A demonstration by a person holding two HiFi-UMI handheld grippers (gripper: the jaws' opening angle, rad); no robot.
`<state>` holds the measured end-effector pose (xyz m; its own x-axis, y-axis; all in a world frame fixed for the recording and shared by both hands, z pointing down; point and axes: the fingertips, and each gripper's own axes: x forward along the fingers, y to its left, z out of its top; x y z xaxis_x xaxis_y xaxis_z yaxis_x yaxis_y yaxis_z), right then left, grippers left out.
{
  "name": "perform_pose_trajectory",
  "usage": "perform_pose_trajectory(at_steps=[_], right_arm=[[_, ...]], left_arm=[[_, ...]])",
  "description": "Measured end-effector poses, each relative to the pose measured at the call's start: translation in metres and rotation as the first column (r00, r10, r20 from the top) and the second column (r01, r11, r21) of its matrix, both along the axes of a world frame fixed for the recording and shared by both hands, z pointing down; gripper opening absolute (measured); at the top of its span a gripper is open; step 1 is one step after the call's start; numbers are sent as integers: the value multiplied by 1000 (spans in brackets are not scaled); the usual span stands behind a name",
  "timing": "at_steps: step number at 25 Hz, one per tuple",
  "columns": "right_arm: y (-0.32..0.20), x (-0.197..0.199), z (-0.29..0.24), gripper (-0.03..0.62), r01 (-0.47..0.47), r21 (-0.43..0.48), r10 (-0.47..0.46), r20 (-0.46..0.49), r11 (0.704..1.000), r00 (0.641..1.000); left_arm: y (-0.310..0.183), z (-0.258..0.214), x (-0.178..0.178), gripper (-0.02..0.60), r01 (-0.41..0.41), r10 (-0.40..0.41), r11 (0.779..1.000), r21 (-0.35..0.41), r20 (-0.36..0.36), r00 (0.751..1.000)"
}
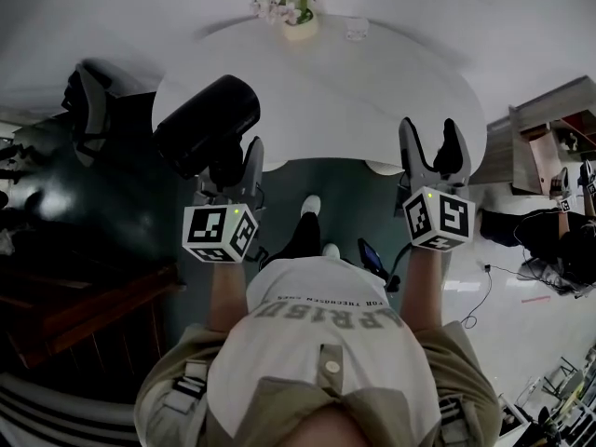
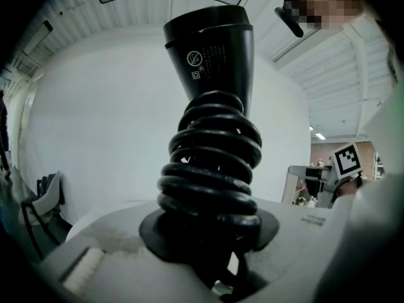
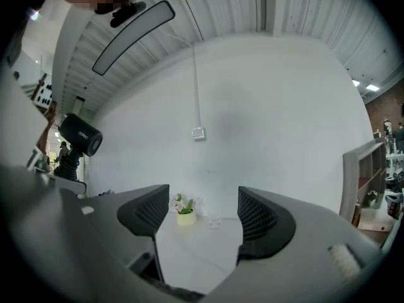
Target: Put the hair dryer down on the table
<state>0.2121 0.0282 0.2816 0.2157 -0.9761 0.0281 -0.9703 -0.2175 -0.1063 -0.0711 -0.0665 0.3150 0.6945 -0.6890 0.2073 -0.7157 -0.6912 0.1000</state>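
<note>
A black hair dryer point(image 1: 207, 124) stands up out of my left gripper point(image 1: 230, 161), which is shut on its handle. In the left gripper view the handle wrapped in coiled black cord point(image 2: 211, 169) fills the middle and the dryer's barrel point(image 2: 211, 52) rises above it. The dryer hangs over the near left edge of the round white table point(image 1: 354, 110). My right gripper point(image 1: 433, 152) is open at the table's near right edge, with nothing between its fingers point(image 3: 265, 223). The dryer point(image 3: 80, 136) also shows at the far left of the right gripper view.
A small pot of flowers point(image 1: 291, 12) stands at the table's far side, with a small white object point(image 1: 356, 29) beside it. A dark chair point(image 1: 88, 101) is at the left. Shelving point(image 1: 549, 128) stands at the right. A cable point(image 1: 484, 291) lies on the floor.
</note>
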Motion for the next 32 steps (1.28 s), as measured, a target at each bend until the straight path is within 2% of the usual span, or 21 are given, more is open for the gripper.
perform_pose_trajectory(at_steps=[7, 14, 23, 32], right_arm=[[-52, 8, -25, 345, -29, 34, 30, -29, 999, 999], [-85, 16, -33, 345, -63, 39, 66, -62, 997, 996], [-111, 39, -15, 345, -65, -40, 60, -122, 997, 991], [-152, 56, 10, 345, 30, -113, -42, -103, 993, 994]], left_arm=[[-63, -19, 13, 143, -45, 46, 998, 34, -11, 999], [-108, -21, 25, 143, -87, 88, 996, 33, -24, 996], [-125, 9, 53, 143, -125, 125, 991, -47, 7, 992], [-121, 49, 78, 143, -139, 148, 977, -163, 44, 988]])
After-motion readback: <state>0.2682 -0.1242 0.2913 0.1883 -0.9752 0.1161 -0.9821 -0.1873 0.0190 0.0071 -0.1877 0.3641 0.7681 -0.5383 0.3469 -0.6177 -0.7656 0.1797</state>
